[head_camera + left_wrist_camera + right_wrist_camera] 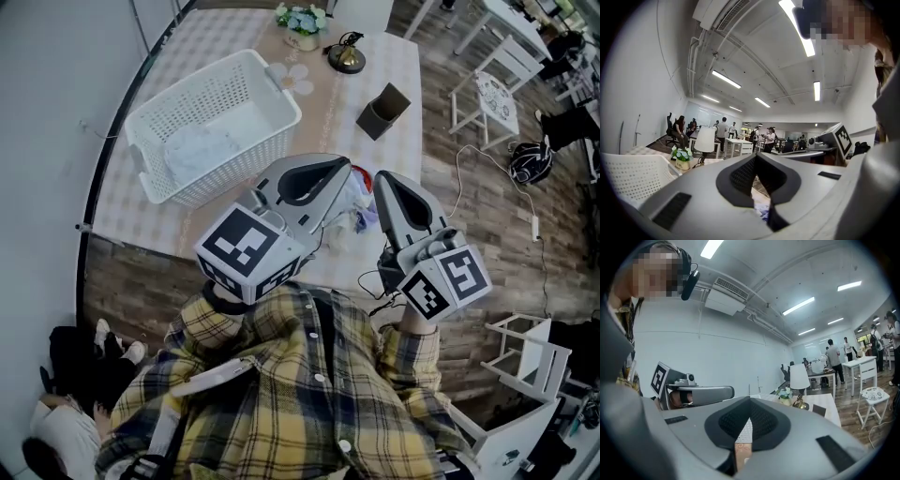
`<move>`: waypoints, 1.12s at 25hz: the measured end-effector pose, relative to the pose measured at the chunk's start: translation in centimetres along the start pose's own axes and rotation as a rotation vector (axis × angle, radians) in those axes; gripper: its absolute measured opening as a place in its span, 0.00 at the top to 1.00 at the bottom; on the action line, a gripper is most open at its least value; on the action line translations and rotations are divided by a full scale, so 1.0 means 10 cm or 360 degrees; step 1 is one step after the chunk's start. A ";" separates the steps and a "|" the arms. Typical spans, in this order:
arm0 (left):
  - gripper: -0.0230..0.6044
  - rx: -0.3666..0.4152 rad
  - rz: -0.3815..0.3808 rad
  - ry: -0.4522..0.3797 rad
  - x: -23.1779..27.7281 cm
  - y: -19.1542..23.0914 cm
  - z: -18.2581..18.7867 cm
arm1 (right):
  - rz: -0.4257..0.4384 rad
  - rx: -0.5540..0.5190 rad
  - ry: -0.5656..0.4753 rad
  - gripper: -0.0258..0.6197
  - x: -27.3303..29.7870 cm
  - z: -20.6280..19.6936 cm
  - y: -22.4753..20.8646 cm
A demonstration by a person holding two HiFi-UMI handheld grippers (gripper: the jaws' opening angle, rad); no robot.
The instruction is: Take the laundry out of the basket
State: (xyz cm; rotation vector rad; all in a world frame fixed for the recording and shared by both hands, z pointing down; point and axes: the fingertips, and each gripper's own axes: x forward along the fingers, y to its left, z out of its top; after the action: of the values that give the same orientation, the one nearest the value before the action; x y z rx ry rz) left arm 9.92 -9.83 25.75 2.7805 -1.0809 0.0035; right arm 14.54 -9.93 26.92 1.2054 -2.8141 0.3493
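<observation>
Your left claw and right claw are both closed and empty, over a garment on the desk. White laundry lies in the basket at 10 o'clock. Next, open a claw and reach in.

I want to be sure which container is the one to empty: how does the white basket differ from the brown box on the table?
The basket is white with perforated walls; the box is dark brown with plain walls. The basket is much the larger of the two. The basket holds pale laundry; the box's inside is dark and shows no contents. Both are open-topped and stand on the table.
</observation>
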 end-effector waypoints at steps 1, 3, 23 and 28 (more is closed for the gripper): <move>0.95 0.0003 0.0002 0.0000 0.00 0.00 0.00 | -0.0001 0.0000 0.0000 0.97 0.00 0.00 0.00; 0.95 0.0006 0.0005 0.0001 0.01 0.01 -0.01 | -0.0004 0.0000 0.0000 0.97 0.01 -0.01 -0.01; 0.94 0.0003 0.0067 0.0002 0.01 0.02 -0.04 | -0.0006 0.0019 -0.0002 0.97 -0.04 -0.06 -0.06; 0.94 -0.0004 0.0143 0.0040 -0.03 0.05 -0.11 | 0.0041 0.0023 0.0019 0.97 -0.03 -0.10 -0.07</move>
State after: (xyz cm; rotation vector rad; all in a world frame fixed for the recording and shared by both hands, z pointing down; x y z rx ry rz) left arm 9.43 -9.81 26.92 2.7196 -1.1980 0.0476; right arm 15.19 -9.98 27.98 1.1669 -2.8241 0.3778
